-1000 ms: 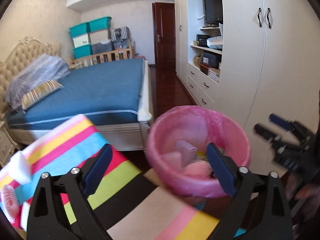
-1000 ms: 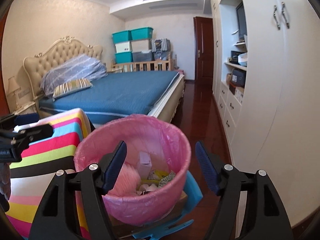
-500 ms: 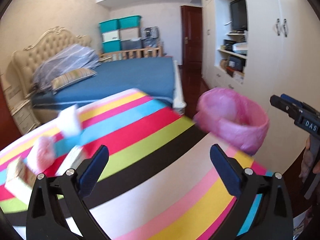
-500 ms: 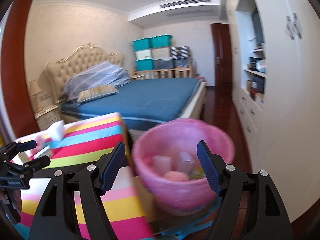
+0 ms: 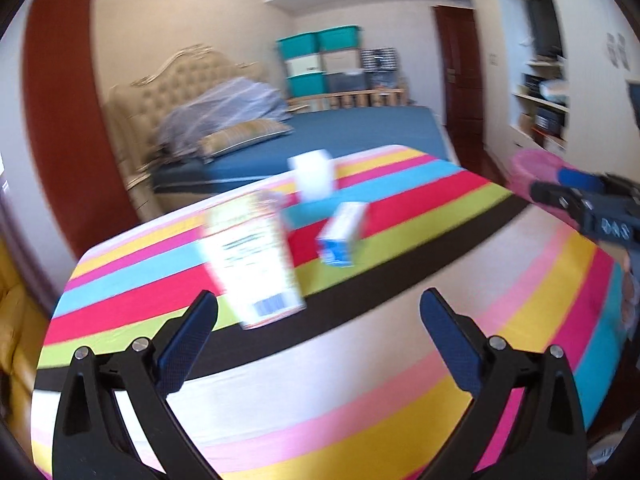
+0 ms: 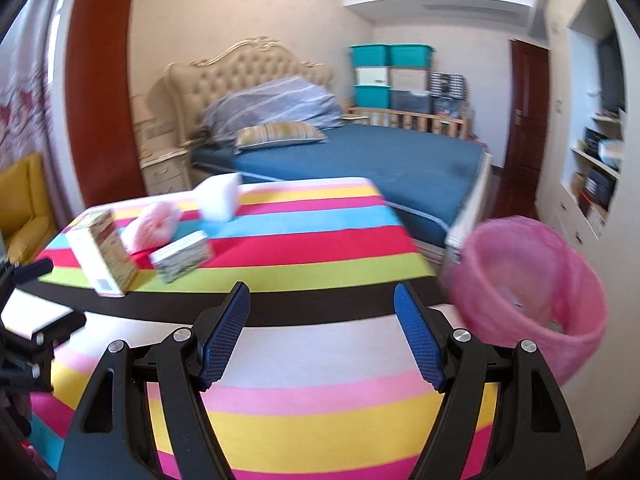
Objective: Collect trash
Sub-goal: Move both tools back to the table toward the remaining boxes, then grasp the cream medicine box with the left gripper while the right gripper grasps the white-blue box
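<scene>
Presently, my left hand-held gripper [image 5: 318, 334] and right hand-held gripper [image 6: 322, 328] both stand wide apart and hold nothing; the right one's jaws have just been opening. Both hover over the counter [image 6: 320, 412], draped in a smooth, brightly striped cloth. Ahead and left of the right one: a tall card carton [image 6: 102, 254], a small printed box [image 6: 182, 256], a fluffy pink piece [image 6: 154, 226] and a white foam block [image 6: 218, 196], all motion-blurred, print unreadable. Off its right: a round bin lined with crinkled pink film [image 6: 532, 296], contents hardly visible. Beyond: a blue bed [image 6: 380, 164] with tufted headboard.
</scene>
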Demonstrator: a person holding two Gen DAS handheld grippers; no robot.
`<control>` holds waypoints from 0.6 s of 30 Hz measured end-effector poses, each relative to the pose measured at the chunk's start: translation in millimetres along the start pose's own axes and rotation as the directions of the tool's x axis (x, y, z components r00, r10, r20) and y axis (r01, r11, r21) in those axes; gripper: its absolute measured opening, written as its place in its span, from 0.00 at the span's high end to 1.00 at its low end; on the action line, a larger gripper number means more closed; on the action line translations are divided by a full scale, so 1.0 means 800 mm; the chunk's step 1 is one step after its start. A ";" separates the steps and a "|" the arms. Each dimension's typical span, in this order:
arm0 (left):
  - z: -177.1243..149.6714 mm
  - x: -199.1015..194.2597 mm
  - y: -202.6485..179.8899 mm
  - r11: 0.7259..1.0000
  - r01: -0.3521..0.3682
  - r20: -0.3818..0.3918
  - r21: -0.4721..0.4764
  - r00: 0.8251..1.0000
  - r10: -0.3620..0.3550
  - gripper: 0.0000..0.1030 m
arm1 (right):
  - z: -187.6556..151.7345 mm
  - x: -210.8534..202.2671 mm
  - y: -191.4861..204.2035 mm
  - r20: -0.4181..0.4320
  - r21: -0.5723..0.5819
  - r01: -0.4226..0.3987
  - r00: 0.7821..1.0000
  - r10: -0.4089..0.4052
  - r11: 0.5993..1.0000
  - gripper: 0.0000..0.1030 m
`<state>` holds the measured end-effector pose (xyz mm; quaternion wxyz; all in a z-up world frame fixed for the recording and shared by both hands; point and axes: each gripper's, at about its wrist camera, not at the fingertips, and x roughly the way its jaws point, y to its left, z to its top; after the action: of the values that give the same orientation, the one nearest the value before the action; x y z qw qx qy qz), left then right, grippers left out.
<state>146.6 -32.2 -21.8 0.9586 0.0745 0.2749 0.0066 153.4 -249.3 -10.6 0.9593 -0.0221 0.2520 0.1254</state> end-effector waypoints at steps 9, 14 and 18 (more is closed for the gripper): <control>0.027 0.064 0.050 0.994 -0.028 -0.108 -0.108 0.994 0.016 0.05 | 0.006 0.027 0.063 -0.031 -0.064 -0.046 0.999 0.044 0.997 0.31; 0.041 0.100 0.042 0.991 -0.106 -0.127 -0.085 0.987 0.095 0.09 | 0.009 0.035 0.067 -0.052 -0.054 -0.043 0.998 0.040 0.998 0.31; 0.041 0.105 0.053 0.993 -0.054 -0.147 -0.101 0.988 0.039 0.47 | 0.008 0.047 0.072 -0.071 -0.046 -0.040 0.997 0.036 0.998 0.30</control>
<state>236.5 9.5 -32.6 0.9382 0.0300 0.3413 0.0485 173.8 -184.5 -22.1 0.9466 -0.0444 0.2827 0.1487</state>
